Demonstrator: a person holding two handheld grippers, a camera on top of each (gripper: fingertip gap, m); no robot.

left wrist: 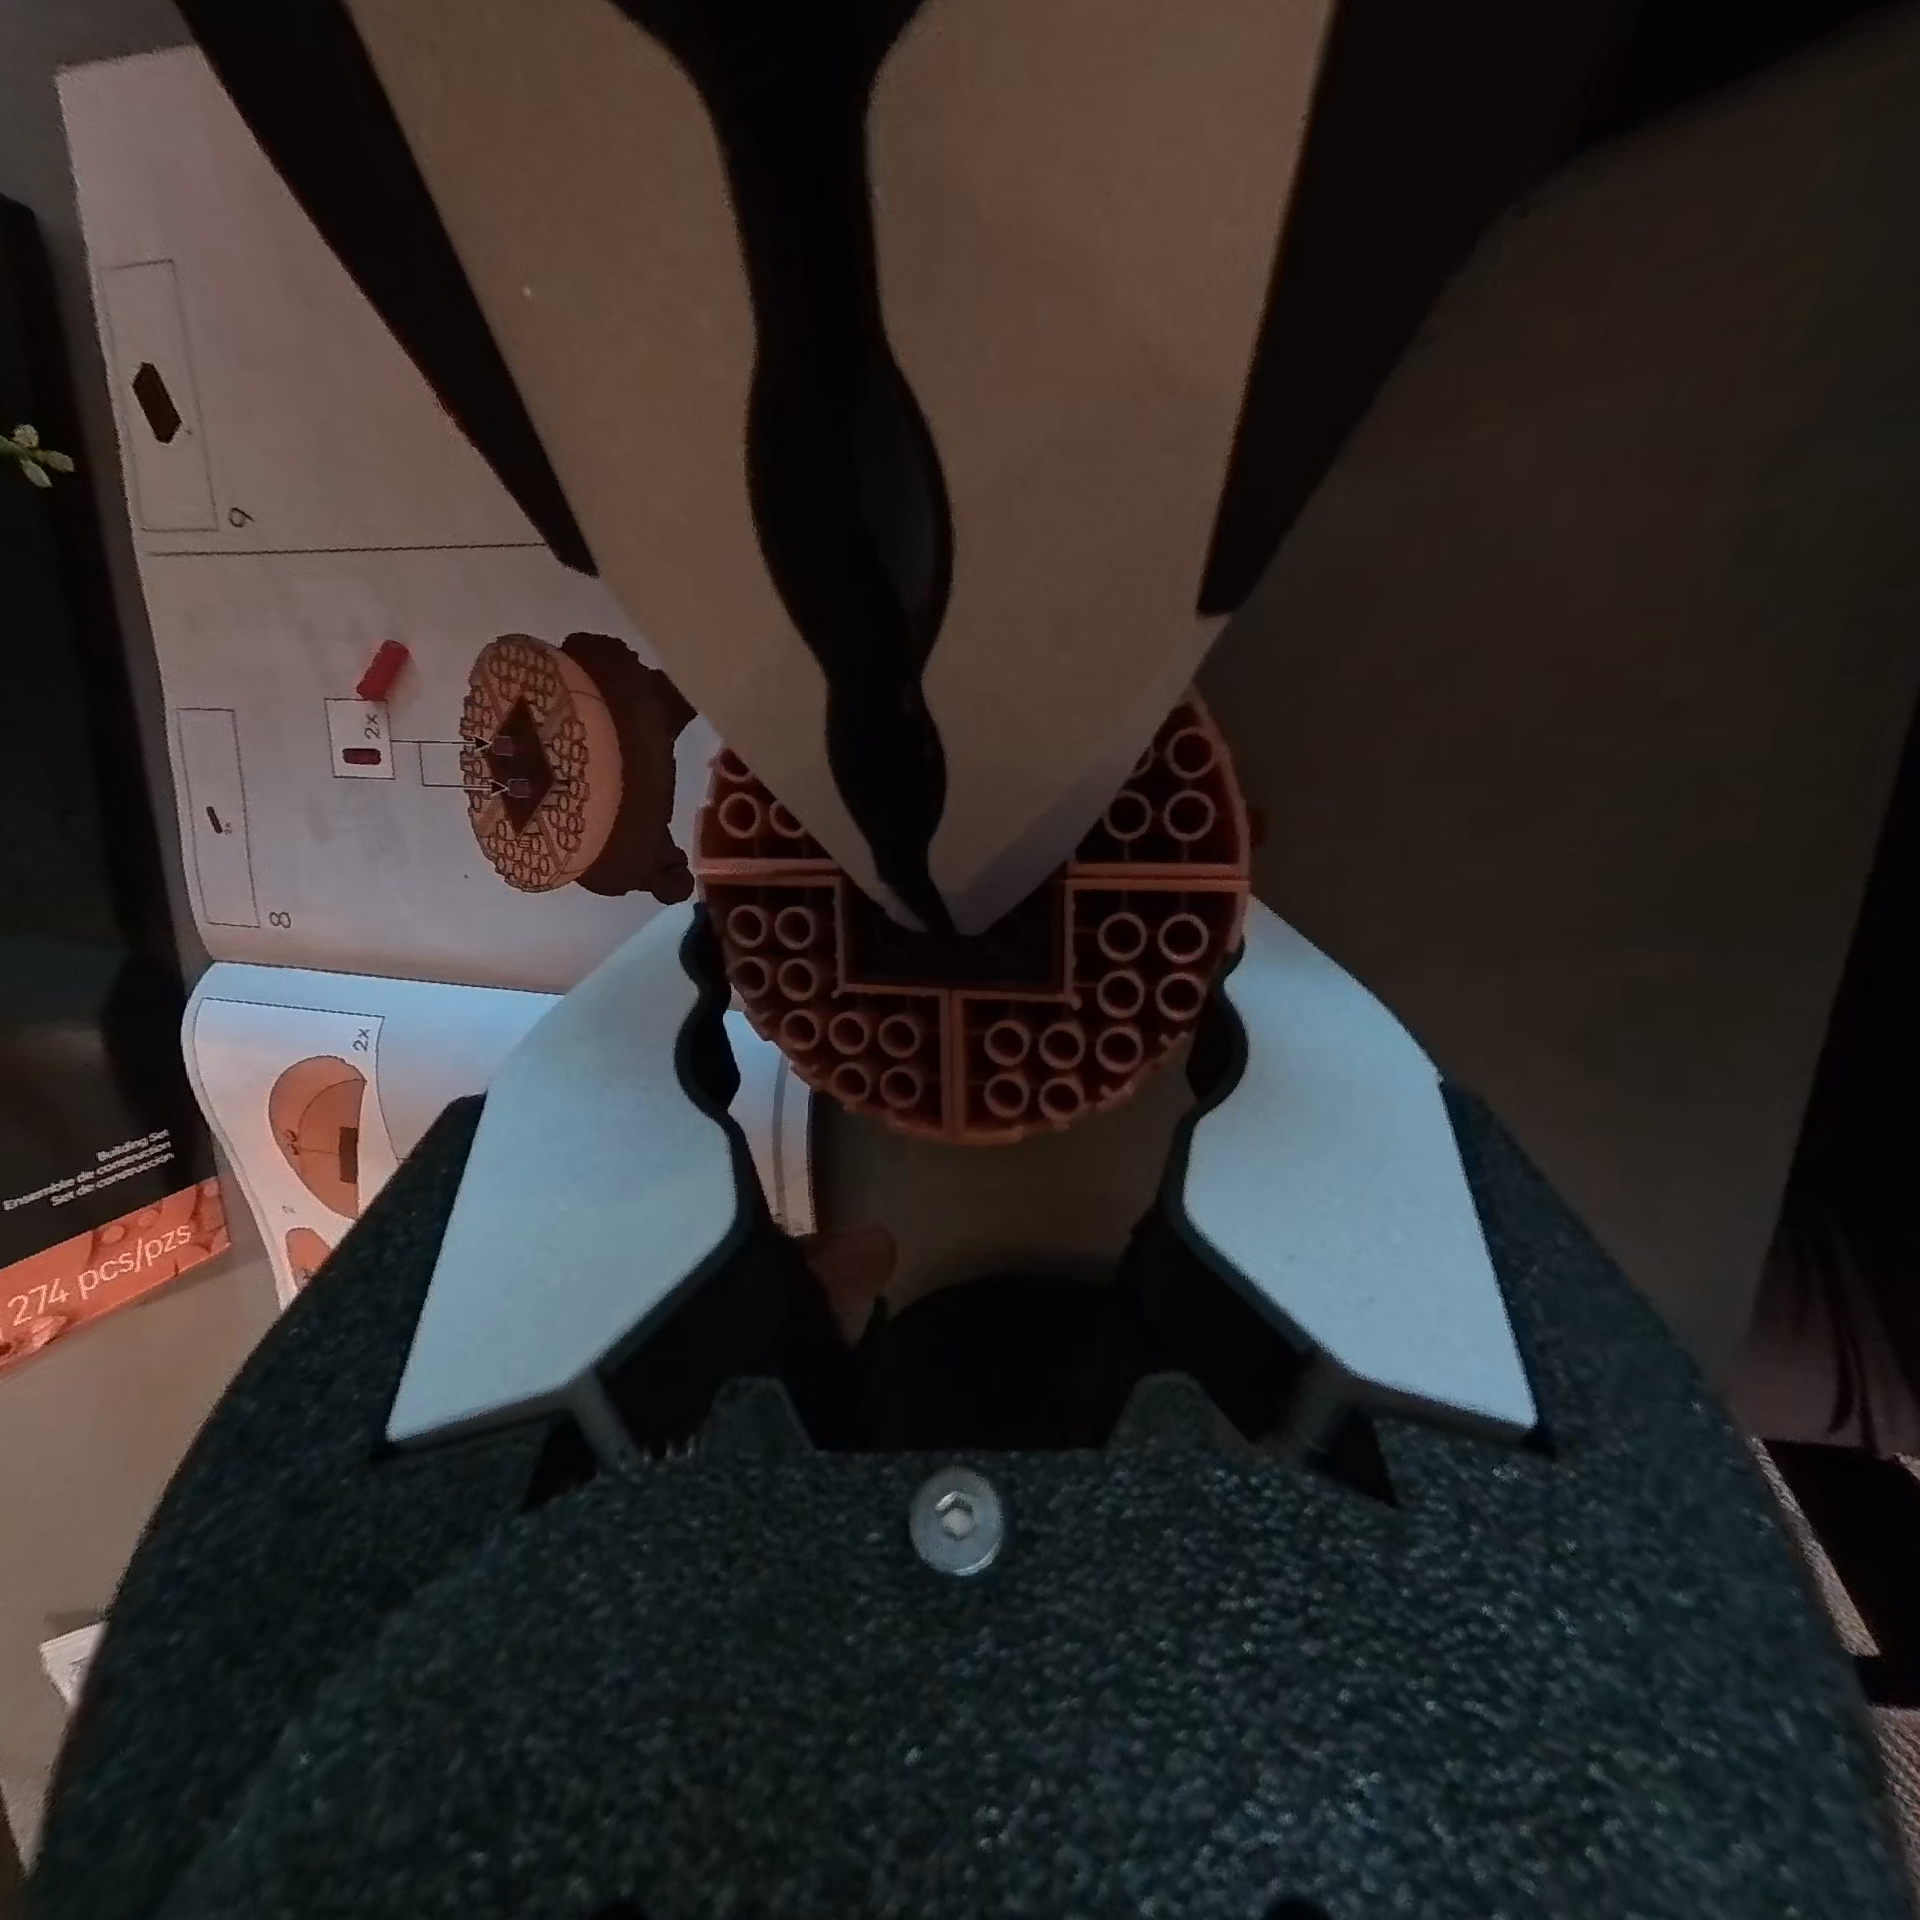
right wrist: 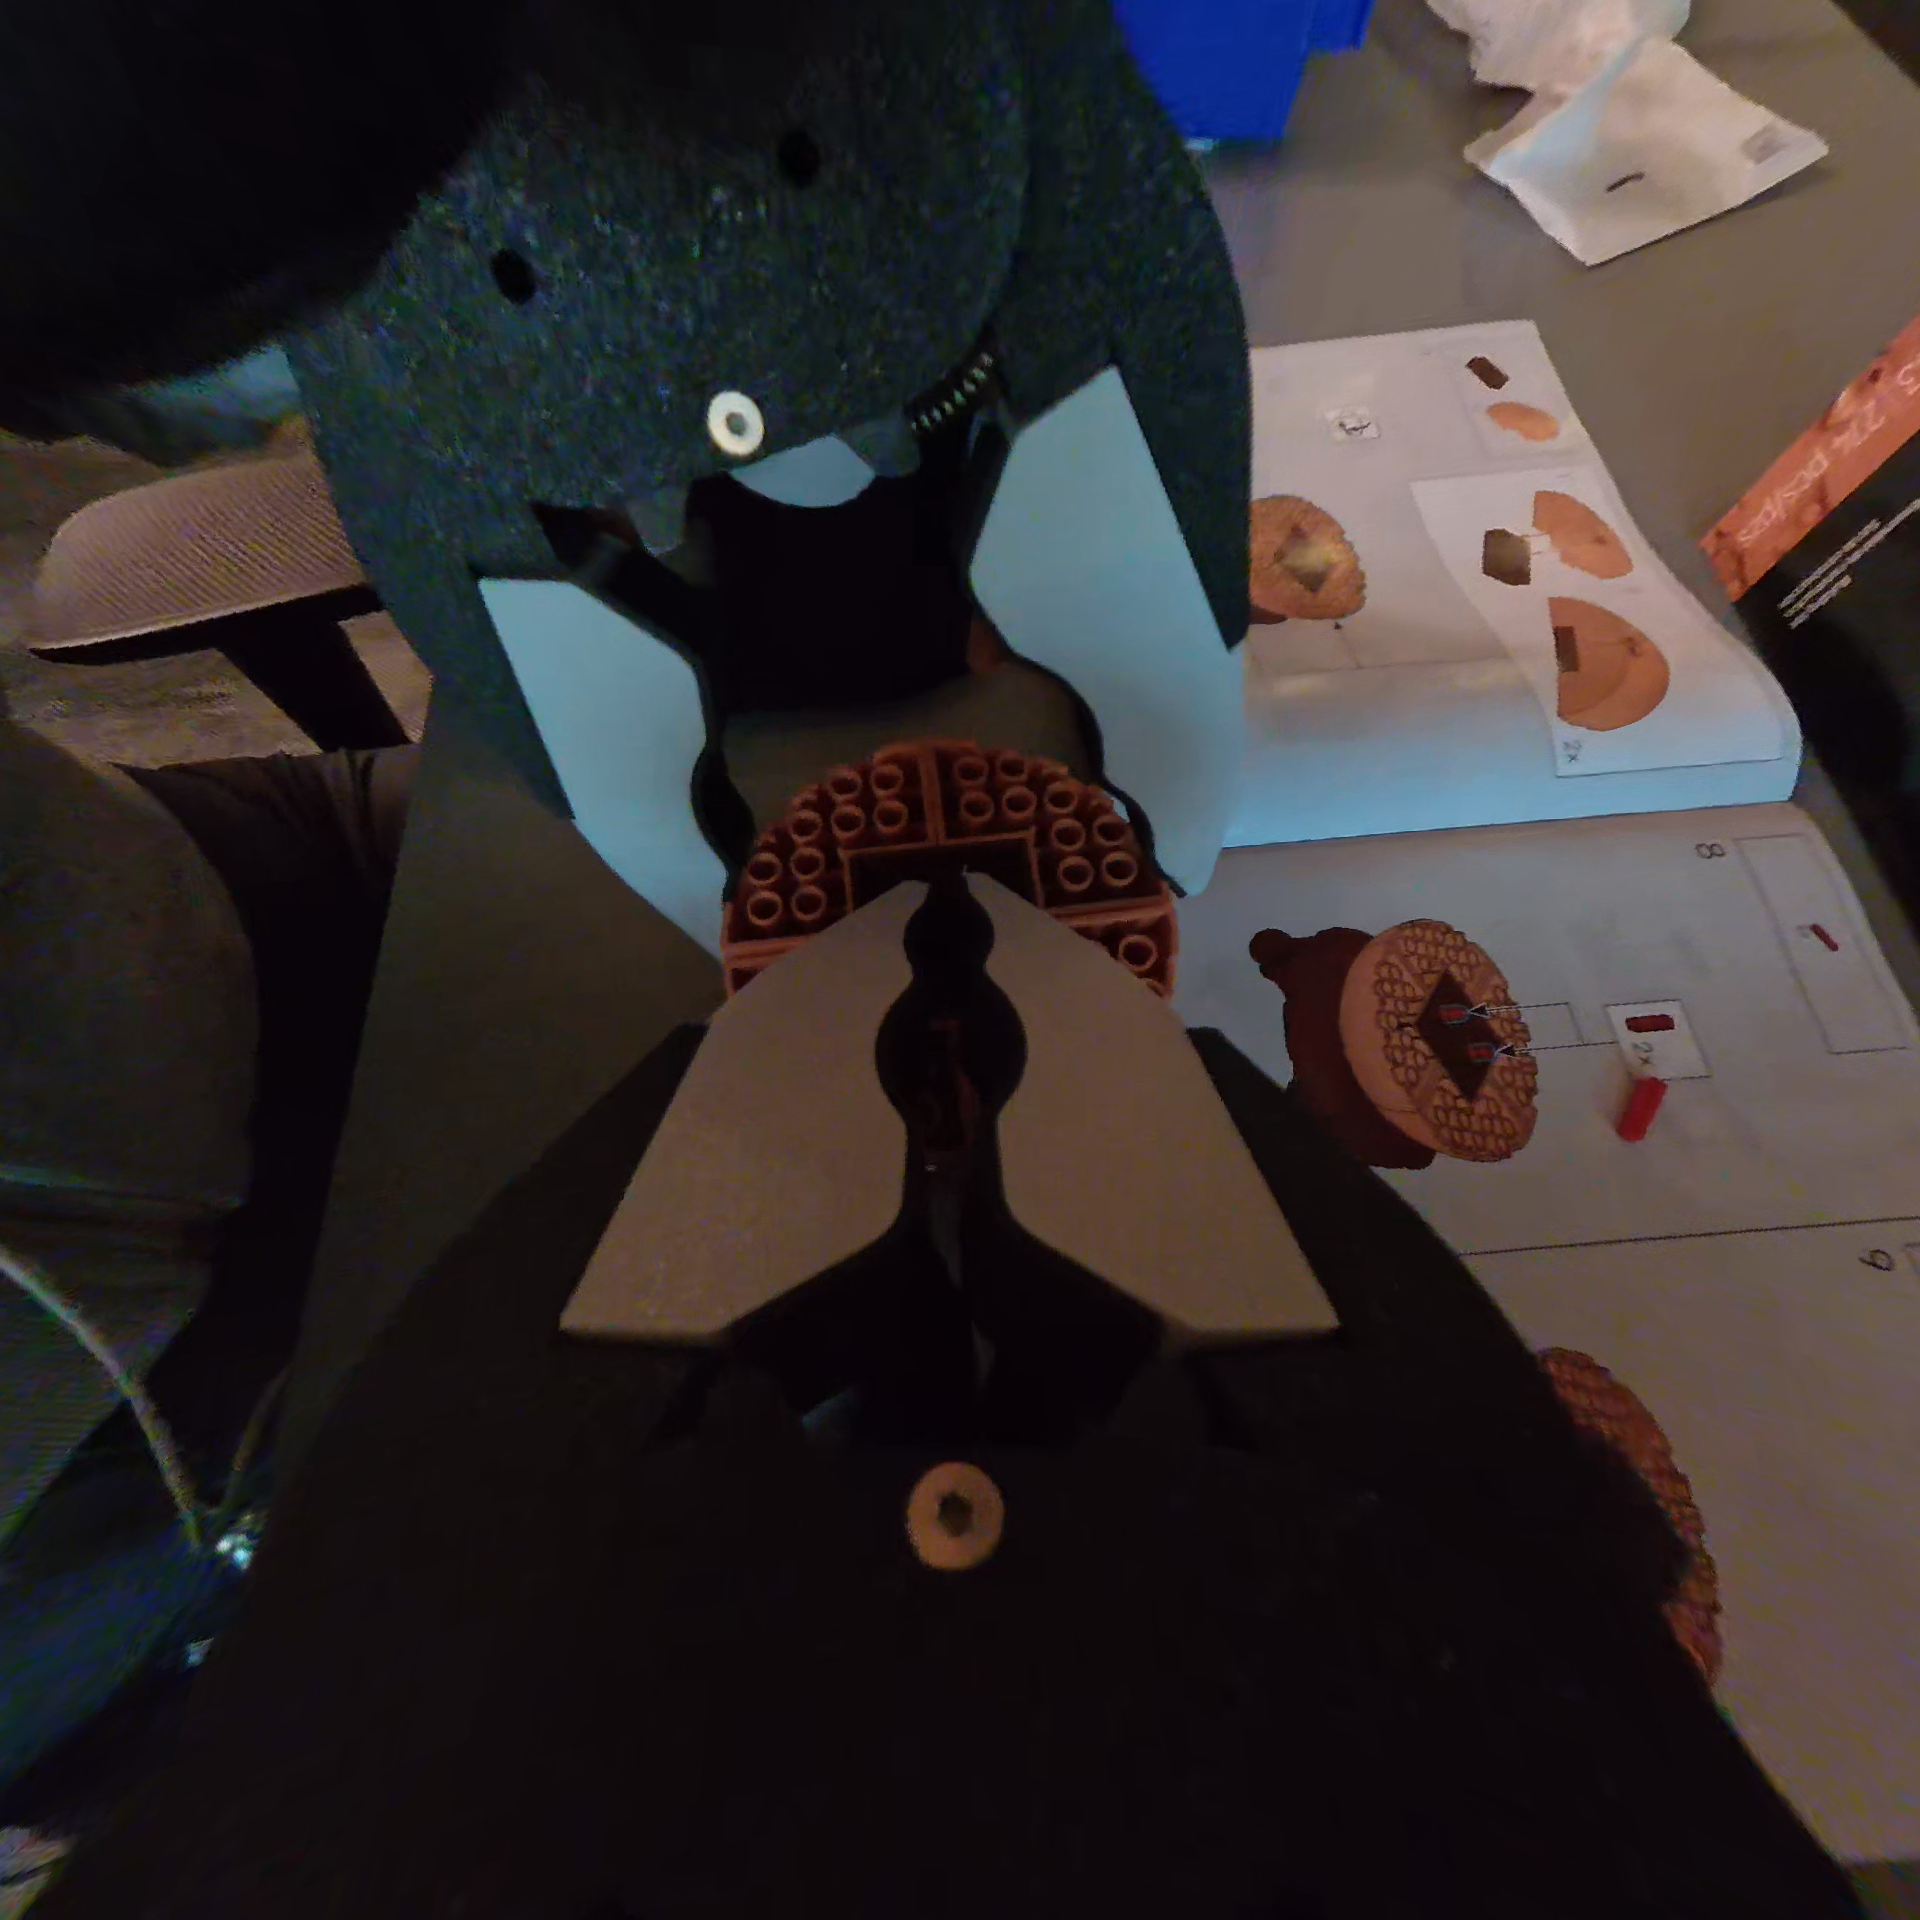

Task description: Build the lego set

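Observation:
A round orange brick disc [left wrist: 1143, 997] faces me underside up, showing its tubes and a dark square recess in the middle. My left gripper [left wrist: 961, 997] is shut on the disc, one pad pressed on each side of its rim; the right wrist view shows the same grip [right wrist: 935, 831] on the disc [right wrist: 821, 842]. My right gripper [right wrist: 948, 883] is shut, its fingertips together at the square recess. It also shows from above in the left wrist view [left wrist: 930, 920]. A small red piece [right wrist: 1642, 1107] lies loose on the open instruction booklet [right wrist: 1558, 1174].
The booklet [left wrist: 343, 582] and red piece [left wrist: 379, 670] lie left of the disc. A black and orange box [right wrist: 1829, 520], white paper bags [right wrist: 1642, 156] and a blue bin [right wrist: 1236, 62] lie beyond. A brown studded piece [right wrist: 1621, 1455] sits near right. A chair armrest [right wrist: 197, 561] is at left. The tips of both grippers are at nearly the same place. It is some 11 centimetres from my left tips to the small red piece [right wrist: 1642, 1107].

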